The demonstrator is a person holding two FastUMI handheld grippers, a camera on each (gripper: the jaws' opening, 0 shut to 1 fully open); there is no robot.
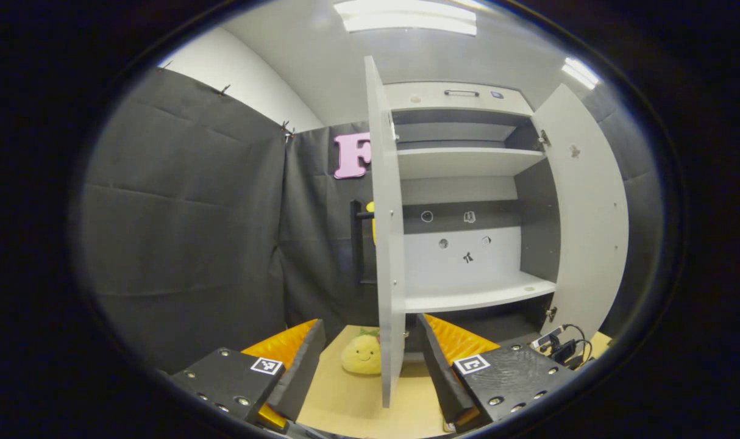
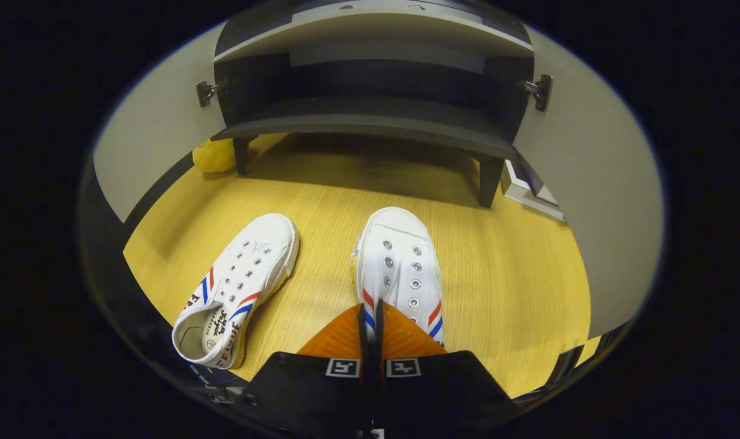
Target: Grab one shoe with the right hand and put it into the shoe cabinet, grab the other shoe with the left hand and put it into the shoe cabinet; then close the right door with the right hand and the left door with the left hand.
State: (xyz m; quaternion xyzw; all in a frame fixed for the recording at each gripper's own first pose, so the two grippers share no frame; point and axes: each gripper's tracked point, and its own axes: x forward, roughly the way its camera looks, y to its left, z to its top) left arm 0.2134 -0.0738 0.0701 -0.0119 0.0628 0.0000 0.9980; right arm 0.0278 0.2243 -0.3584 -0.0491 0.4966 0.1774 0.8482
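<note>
the right gripper point(image 2: 370, 317) stands over the right-hand shoe point(image 2: 397, 268), its fingers point(image 2: 345, 335) brought nearly together on what appears to be the shoe's inner collar edge at the heel end; a thin strip of striped canvas shows between them, so this reads as a pinch grip on the collar, judged the start of the first lift. the shoe lies flat on the wooden floor point(image 2: 504, 280), toe pointing toward the shoe cabinet point(image 2: 370, 122), which keeps the carry path short and straight. the second shoe point(image 2: 239, 286) lies just to the left, apart from the first and angled, with its open heel toward the near side, left accessible for the left hand. the left gripper point(image 1: 370, 360) is held back and higher, fingers point(image 1: 303, 360) well apart and clamped on nothing, facing the cabinet interior. the left door point(image 1: 385, 244) is seen edge-on between those fingers and the right door point(image 1: 589, 213) swings wide, both left open so the lower shelf point(image 1: 480, 296) can receive the shoes. a yellow plush toy point(image 1: 361, 353) sits on the floor behind the left door, clear of the working path.
</note>
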